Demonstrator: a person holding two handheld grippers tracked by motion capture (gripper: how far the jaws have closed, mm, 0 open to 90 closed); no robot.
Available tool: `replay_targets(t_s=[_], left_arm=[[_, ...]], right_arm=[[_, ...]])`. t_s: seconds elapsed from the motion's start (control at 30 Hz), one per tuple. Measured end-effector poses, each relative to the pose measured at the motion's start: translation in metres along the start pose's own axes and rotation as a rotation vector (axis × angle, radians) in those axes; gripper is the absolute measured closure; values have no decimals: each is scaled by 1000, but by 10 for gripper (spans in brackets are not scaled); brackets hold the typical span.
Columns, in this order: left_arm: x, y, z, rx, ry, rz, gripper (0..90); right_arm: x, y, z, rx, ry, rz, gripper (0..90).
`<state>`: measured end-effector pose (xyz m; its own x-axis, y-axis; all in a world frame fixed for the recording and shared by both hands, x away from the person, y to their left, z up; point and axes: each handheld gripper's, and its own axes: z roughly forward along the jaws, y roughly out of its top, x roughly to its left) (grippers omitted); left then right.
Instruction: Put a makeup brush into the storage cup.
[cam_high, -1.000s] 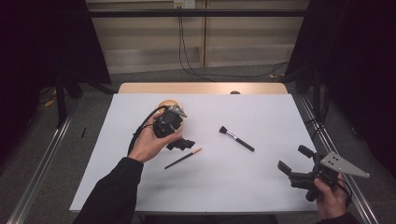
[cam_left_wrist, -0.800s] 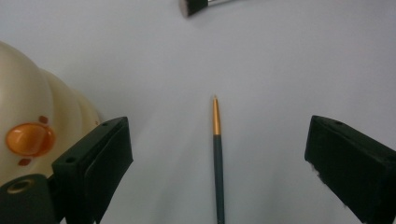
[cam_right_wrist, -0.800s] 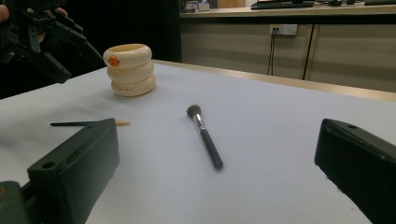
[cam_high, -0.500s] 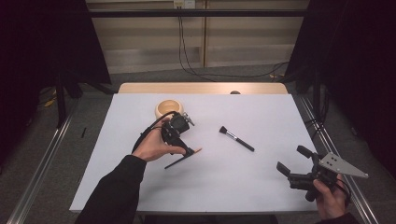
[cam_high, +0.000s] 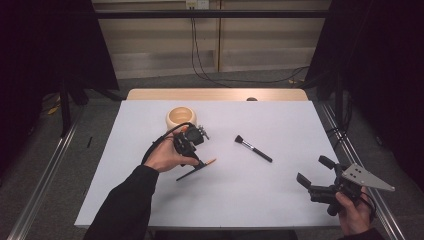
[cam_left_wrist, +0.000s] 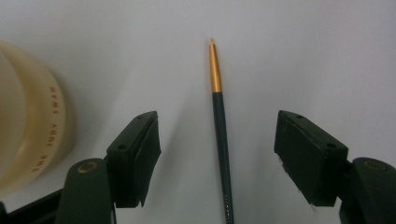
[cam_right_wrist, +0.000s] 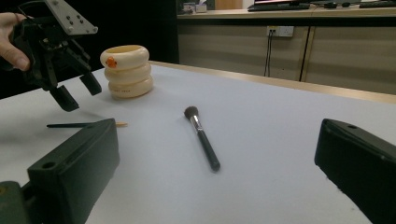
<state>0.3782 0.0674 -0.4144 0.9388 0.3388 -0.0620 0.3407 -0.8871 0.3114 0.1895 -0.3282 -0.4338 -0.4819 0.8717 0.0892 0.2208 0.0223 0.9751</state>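
Left gripper view: thin brush (cam_left_wrist: 221, 135) running off the bottom edge — its lower end cut off.
Left gripper (cam_high: 200, 161): jaws closing, standing apart around the brush — not touching it.

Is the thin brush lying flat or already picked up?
Lying flat. The thin brush rests on the table between the left gripper's jaws, which have just been closing but do not touch it.

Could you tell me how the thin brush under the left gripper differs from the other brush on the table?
The thin brush has a slim dark handle and a gold ferrule with a fine tip; the makeup brush is thicker, with a silver ferrule and a dark, fluffy head. The thin brush lies between open jaws; the makeup brush lies apart. Both lie flat.
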Motion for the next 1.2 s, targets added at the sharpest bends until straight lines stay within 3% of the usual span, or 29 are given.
replay_targets(t_s=[0.03, 0.13, 0.2, 0.37, 0.53, 0.67, 1.2], left_arm=[[-1, 1, 1, 7, 7, 10, 361], [0, 3, 7, 1, -24, -6, 419], [1, 4, 11, 25, -34, -11, 488], [4, 7, 20, 48, -60, -43, 558], [7, 12, 30, 65, -52, -82, 633], [8, 15, 34, 86, -35, -82, 716], [9, 20, 40, 110, -40, -69, 795]], right_arm=[[0, 0, 1, 0, 2, -1, 0], [0, 0, 1, 2, 1, -8, 0], [0, 0, 1, 3, 1, -4, 0], [0, 0, 1, 2, 5, -7, 0], [0, 0, 0, 3, -1, -10, 0], [0, -1, 1, 7, 1, -5, 0], [0, -1, 1, 11, 3, -4, 0]])
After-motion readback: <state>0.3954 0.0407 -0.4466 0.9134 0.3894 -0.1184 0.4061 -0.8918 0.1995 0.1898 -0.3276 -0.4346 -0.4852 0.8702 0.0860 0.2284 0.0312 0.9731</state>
